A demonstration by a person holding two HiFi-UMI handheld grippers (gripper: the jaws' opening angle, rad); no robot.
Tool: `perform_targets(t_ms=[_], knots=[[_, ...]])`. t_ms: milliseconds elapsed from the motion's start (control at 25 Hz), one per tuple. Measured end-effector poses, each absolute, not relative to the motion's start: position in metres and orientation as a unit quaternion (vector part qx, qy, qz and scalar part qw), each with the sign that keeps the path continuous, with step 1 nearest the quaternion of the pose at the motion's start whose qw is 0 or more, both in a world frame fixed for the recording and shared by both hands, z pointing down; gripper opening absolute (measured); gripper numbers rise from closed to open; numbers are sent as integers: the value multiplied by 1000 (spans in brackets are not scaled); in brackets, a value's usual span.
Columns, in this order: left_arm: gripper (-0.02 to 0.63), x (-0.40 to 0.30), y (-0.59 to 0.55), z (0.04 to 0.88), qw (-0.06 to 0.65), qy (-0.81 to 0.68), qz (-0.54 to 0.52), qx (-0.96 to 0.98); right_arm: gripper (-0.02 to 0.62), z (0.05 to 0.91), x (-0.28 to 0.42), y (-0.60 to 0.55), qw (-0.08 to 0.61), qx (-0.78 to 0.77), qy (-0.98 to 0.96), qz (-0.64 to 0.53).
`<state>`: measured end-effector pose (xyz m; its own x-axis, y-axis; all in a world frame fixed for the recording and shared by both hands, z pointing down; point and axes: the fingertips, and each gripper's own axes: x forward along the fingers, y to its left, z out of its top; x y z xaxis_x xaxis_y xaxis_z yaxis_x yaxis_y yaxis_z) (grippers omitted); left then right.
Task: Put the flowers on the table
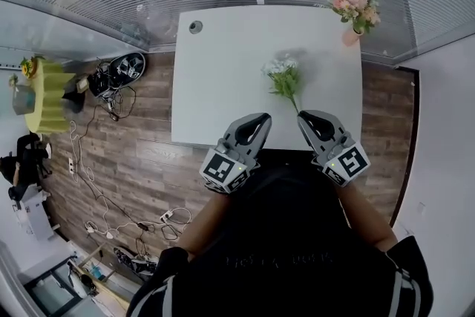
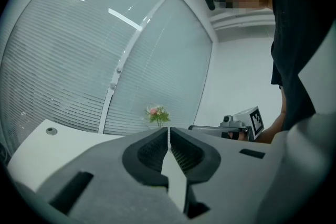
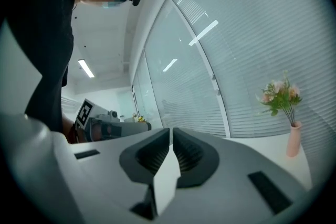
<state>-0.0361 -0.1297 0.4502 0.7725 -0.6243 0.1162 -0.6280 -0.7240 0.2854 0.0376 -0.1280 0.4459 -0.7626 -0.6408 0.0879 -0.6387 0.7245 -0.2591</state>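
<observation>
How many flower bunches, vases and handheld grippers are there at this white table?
Flower bunches: 2, the loose white-blossomed, green-leaved bunch lying on the white rectangular table and the pink-and-peach bouquet.
Vases: 1, the slim pink vase holding that bouquet.
Grippers: 2, the grey left gripper and the grey right gripper, both shut and empty.
Total: 5.

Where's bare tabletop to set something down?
Free: the table's left half, from the cable grommet down to the near edge. Also the far middle, between grommet and pink vase. Crowded: right side, with the white flower bunch and vase.
</observation>
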Motion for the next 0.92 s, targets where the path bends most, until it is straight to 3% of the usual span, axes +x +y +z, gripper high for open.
perform_targets(t_ms=[560,920], knots=[[26,-34,-123,406,106,-334,-17,937,41,390,23,-118,46,-318,942,-95],[26,-34,-120,407,130,-338,-18,932,41,391,23,-114,37,-319,943,-92]])
